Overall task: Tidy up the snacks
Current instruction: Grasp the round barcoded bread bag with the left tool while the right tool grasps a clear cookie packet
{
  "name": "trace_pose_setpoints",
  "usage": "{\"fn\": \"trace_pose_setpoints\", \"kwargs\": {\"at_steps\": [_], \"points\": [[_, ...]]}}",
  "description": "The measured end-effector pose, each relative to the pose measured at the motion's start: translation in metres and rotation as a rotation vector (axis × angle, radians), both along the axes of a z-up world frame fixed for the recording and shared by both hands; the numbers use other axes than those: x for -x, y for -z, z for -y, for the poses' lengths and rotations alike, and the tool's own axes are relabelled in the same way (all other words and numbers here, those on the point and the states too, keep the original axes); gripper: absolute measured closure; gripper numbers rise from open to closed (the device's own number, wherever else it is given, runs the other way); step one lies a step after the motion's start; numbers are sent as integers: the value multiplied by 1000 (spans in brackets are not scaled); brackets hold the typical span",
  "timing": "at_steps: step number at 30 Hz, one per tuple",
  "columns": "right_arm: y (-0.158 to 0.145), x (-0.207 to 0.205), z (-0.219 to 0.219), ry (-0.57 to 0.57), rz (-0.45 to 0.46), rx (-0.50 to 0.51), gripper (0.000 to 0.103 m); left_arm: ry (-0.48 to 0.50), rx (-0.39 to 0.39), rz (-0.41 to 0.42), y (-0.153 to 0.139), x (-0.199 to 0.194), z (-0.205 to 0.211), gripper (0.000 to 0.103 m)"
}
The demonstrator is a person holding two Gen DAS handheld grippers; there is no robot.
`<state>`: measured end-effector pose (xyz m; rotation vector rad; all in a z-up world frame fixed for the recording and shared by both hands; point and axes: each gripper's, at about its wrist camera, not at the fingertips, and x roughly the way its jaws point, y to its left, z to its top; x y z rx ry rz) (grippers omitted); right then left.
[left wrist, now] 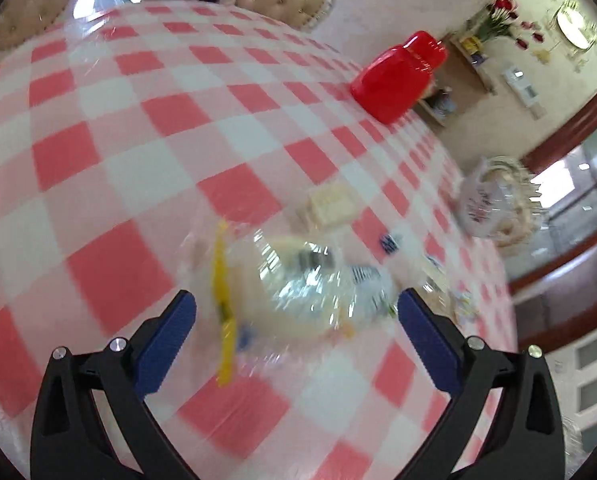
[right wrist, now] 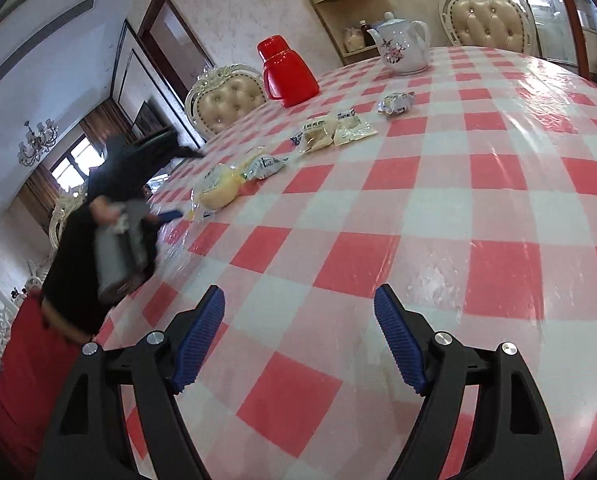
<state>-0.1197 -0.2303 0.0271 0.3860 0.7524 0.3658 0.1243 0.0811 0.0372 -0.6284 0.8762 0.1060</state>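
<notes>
Both claws stand spread wide: the left gripper hangs over a clear-wrapped bread packet on the checked table, gripping nothing, and the right gripper hovers above bare cloth. More wrapped snacks lie near the red flask.

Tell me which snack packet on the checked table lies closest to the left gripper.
The clear-wrapped yellow bun packet, right at the left gripper, whose open fingers flank it. The other packets lie farther along toward the white teapot.
</notes>
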Motion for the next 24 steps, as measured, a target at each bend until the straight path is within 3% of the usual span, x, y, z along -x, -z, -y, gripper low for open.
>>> {"fn": "trace_pose_setpoints", "kwargs": {"at_steps": [4,6,8,9,11,14,18,24], "points": [[-1,-8,4,-15,-4,11,27,-62,-181,-95,12,-27,19,2],[-5,-15,7,-19,-3,31,27,-33,-230,-134,22,-31,24,2],[-10,-30,10,-26,1,64,27,1,-340,-101,22,-24,31,5],[-13,-39,10,-25,6,93,26,1,-339,-82,24,-19,29,13],[-17,-64,7,-24,11,173,24,-6,-355,-52,26,-13,28,14],[-15,-119,-8,-52,4,250,23,8,-366,-46,27,-13,27,14],[2,-202,-21,-14,-72,304,23,20,-347,-30,26,-16,23,13],[25,-278,-35,65,-130,445,23,42,-330,-21,28,-24,18,7]]}}
